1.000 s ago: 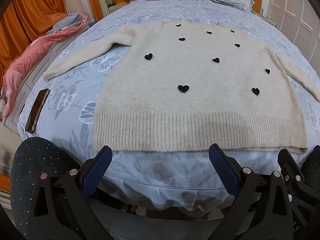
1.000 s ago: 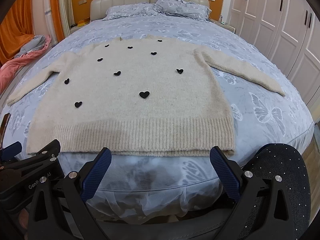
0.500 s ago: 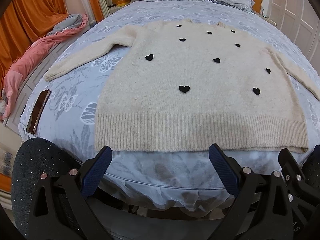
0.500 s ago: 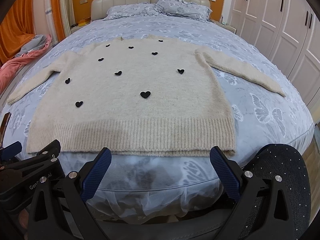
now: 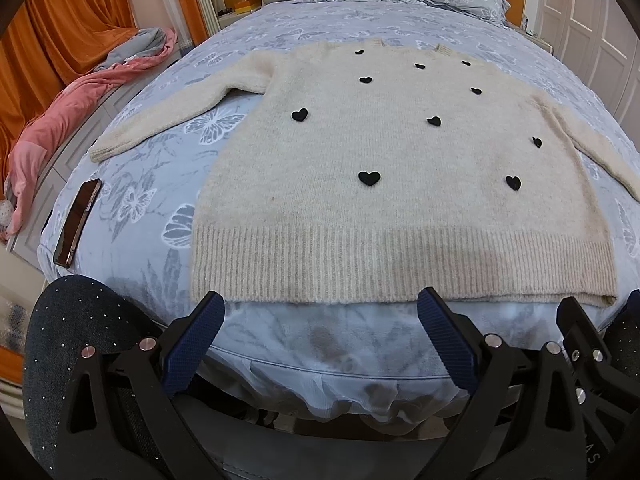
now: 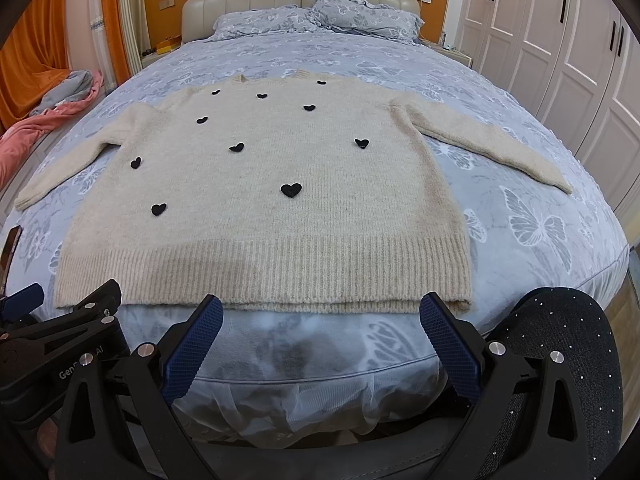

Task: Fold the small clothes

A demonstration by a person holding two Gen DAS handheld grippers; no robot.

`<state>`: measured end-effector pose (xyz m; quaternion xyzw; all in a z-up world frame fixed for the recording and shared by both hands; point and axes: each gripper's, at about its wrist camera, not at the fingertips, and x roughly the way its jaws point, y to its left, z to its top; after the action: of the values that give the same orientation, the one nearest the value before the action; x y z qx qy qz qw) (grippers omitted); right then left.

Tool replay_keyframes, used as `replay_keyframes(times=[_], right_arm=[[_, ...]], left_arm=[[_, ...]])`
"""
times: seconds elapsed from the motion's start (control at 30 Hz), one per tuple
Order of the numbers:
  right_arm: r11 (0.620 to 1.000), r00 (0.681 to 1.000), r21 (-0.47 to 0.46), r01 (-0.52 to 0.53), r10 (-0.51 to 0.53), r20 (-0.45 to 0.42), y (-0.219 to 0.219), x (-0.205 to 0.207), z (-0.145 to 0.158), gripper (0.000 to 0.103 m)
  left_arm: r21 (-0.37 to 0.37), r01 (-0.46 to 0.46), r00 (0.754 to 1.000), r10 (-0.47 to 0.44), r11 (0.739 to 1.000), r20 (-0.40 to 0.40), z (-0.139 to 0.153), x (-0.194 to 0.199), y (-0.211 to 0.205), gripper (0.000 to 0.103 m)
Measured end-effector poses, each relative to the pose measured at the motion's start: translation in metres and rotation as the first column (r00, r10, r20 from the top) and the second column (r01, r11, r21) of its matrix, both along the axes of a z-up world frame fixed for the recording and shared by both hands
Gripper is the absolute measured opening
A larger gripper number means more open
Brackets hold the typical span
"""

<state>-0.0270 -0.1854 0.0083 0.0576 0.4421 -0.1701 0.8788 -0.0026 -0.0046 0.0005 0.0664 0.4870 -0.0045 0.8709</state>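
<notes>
A cream sweater with black hearts lies flat and face up on the bed, its ribbed hem along the near edge and its neck toward the far pillows. Both sleeves are spread out sideways: the left sleeve runs toward the left edge of the bed, the right sleeve toward the right.

The left hand-held gripper hangs just short of the near edge of the bed, below the hem, with its blue pads spread wide and nothing between them. The right hand-held gripper sits the same way, wide apart and empty, just to the right of the left one; the left one's black frame shows at the lower left of the right wrist view. Neither touches the sweater.

A phone lies on the bed near its left edge, just beyond the cuff of the left sleeve and well apart from the sweater's body. A pink blanket with a grey piece is heaped beside the bed on the left, in front of orange curtains. White wardrobe doors line the right side. A dark, dotted knee shows at the outer lower corner of each view. The bed's sheer frill hangs below the near edge, between the grippers and the hem.
</notes>
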Motion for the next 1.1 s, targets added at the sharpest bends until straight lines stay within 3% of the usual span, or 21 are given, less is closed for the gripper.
replay_keyframes(times=[0.9,1.0,1.1], right_arm=[[1.000,1.000,0.013,0.012,-0.012,-0.011,-0.002,0.001,-0.005,0.098],[0.998,1.000,0.069,-0.006,0.006,-0.006,-0.008,0.005,-0.003,0.097],[0.991,0.998,0.137,0.008,-0.016,0.063,-0.038,0.012,0.018,0.097]], left_arm=[[0.000,-0.006,1.000,0.006,1.000,-0.008,-0.004,0.001,0.001,0.094],[-0.090,-0.009,1.000,0.007,0.996,-0.022,0.003,0.005,0.009,0.094],[-0.217,-0.061,0.998,0.060,0.974,-0.008,0.020,0.016,0.031,0.097]])
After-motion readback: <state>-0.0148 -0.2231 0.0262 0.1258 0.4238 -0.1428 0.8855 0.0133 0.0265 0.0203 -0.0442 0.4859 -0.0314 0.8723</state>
